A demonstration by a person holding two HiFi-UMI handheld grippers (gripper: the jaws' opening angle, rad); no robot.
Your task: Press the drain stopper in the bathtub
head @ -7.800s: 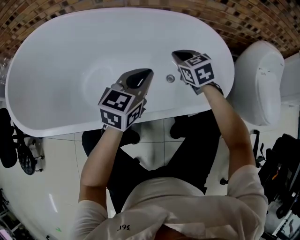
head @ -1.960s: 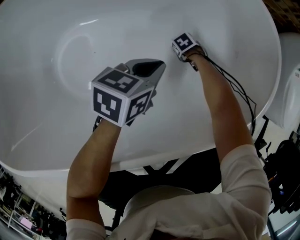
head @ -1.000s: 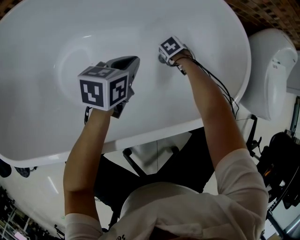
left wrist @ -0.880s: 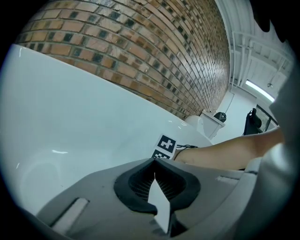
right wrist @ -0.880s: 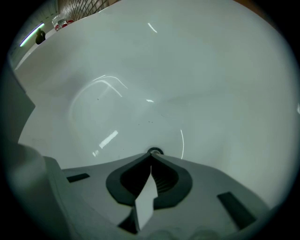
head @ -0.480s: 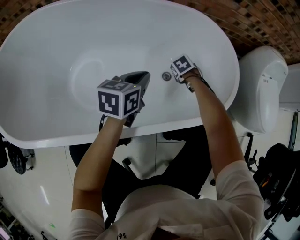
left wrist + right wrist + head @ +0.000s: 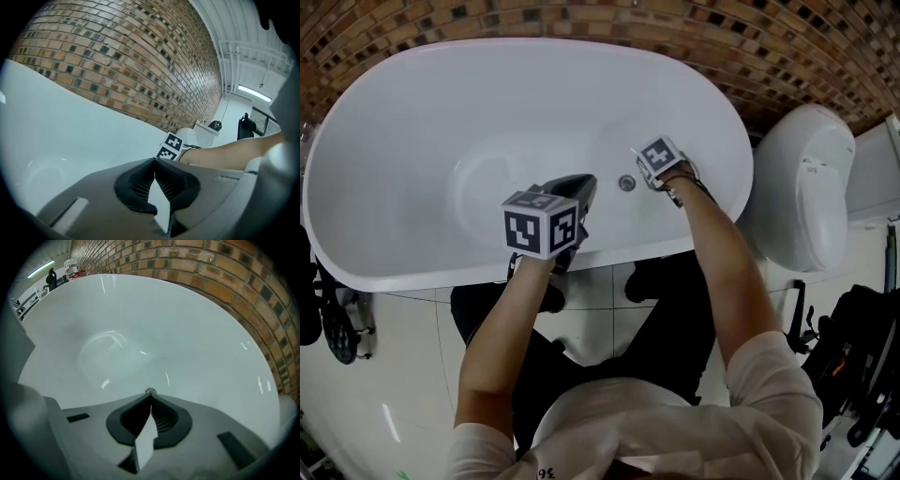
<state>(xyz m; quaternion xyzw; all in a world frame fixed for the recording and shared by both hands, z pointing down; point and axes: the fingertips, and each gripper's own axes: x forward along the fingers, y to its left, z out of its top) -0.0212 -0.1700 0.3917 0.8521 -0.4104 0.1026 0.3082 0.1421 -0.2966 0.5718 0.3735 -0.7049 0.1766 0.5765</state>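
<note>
Found the drain stopper (image 7: 626, 183) as a small round metal disc on the floor of the white bathtub (image 7: 441, 112), just right of centre in the head view. Found the right gripper (image 7: 150, 397) just beside it, to its upper right in that frame, with the forearm reaching in from the lower right. Read its jaws as fully together, tips meeting in a point, with nothing between them. In the right gripper view, saw the disc directly past those tips, at mid-frame, in line with the gripper's long axis; could not tell whether tips and disc touched or stood slightly apart.

Found the left gripper (image 7: 154, 161) to the stopper's left in the head view, over the near side of the tub and seemingly higher above the floor. Read its jaws as pressed together too, and empty. Aimed not at the disc but across the tub toward the brick wall (image 7: 117, 56), with no stopper in its own view.

Judged the right one the nearer and already lined up, so that the press called only for a short push straight ahead along its own axis, downward onto the disc.
</note>
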